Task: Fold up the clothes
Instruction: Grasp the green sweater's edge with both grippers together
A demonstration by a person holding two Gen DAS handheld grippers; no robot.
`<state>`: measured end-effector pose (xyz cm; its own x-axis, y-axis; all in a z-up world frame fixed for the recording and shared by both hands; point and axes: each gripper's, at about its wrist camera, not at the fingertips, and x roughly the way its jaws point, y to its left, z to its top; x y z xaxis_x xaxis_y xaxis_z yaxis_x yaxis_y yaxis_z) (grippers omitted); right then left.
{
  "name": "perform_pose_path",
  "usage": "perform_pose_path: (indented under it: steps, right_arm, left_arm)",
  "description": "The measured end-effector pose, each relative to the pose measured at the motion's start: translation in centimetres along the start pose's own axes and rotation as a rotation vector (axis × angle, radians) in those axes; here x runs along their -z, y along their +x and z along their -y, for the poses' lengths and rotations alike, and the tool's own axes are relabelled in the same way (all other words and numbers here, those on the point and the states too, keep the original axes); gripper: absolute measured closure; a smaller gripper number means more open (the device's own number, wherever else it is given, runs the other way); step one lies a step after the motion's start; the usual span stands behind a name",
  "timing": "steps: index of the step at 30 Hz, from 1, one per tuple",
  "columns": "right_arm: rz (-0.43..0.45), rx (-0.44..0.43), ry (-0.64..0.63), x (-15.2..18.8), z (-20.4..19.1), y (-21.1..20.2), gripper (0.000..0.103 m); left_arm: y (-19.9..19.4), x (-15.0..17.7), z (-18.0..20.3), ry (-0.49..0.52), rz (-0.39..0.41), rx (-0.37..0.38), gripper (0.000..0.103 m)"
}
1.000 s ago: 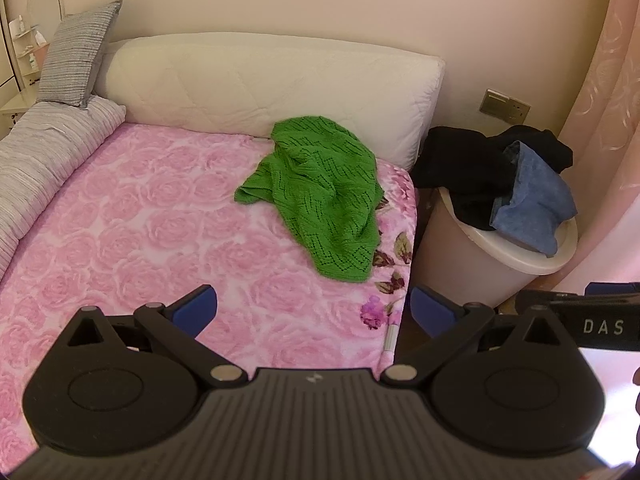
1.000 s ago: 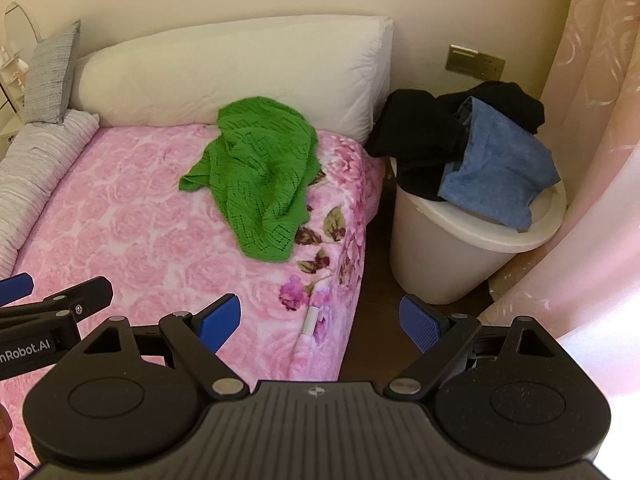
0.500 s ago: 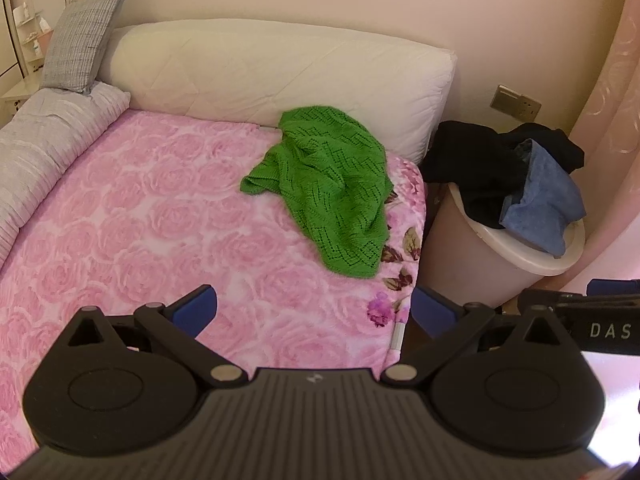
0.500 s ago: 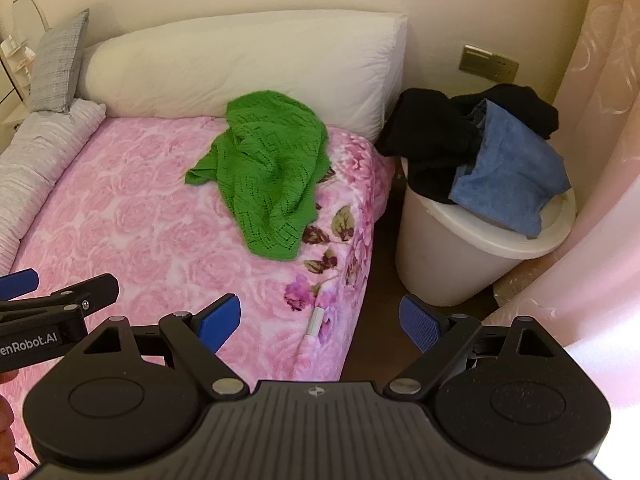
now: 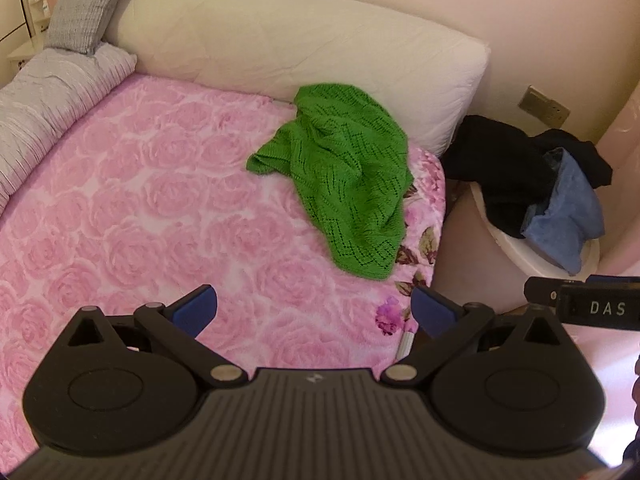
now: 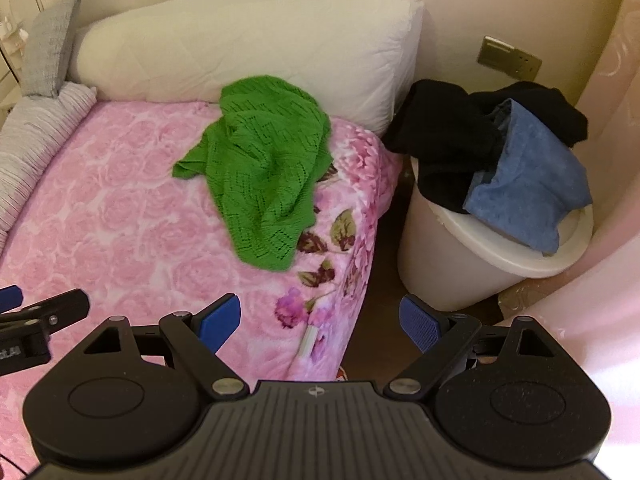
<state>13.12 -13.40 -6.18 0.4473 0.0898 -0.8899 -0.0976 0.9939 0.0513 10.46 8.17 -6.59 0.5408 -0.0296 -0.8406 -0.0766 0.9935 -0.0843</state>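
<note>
A crumpled green knit sweater [image 5: 344,196] [image 6: 264,172] lies on the pink rose-patterned bed [image 5: 160,208] [image 6: 120,216], near its right edge and just in front of the long white pillow. My left gripper [image 5: 314,308] hangs open over the bed, well short of the sweater, with nothing between its blue pads. My right gripper [image 6: 320,320] is open too, over the bed's right edge, equally short of the sweater. Each gripper shows at the side of the other's view.
A white laundry bin [image 6: 480,264] [image 5: 500,264] stands right of the bed, piled with black clothes [image 6: 452,140] and a blue garment [image 6: 528,188]. A long white pillow [image 5: 300,48] lines the headboard wall. Grey striped bedding [image 5: 44,108] lies at left. A pink curtain [image 6: 608,240] hangs at right.
Both grippers have moved forward toward the bed, so the sweater and bin appear closer and larger. Both stay open and empty.
</note>
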Motion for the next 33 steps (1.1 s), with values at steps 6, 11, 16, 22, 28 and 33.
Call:
perform_pose_path:
  steps: [6,11,16,22,28,33]
  right_arm:
    - [0.000,-0.001,-0.028,-2.4,1.2,4.2,0.014]
    - [0.009,0.015,-0.052,-4.6,2.6,7.9,0.014]
    - [-0.065,-0.017,-0.023,-7.2,4.6,12.4,0.014]
    - [-0.198,-0.041,0.018,-9.9,6.0,18.8,0.028]
    - [-0.237,-0.118,0.047,-13.5,5.3,25.1,0.034]
    - [-0.229,-0.193,0.125,-16.7,4.7,29.9,0.025]
  left_arm:
    - [4.9,-1.7,1.0,-0.007,-0.039,-0.029,0.001]
    - [10.0,-3.1,1.5,-0.057,-0.131,0.001,0.001]
    - [15.2,-4.3,1.8,-0.090,-0.202,0.031,0.016]
    - [21.6,-5.8,1.3,-0.132,-0.272,0.042,0.045]
    - [27.7,-7.6,1.3,-0.156,-0.298,0.049,0.050]
    - [32.7,-8.5,1.0,-0.236,-0.315,0.048,0.026]
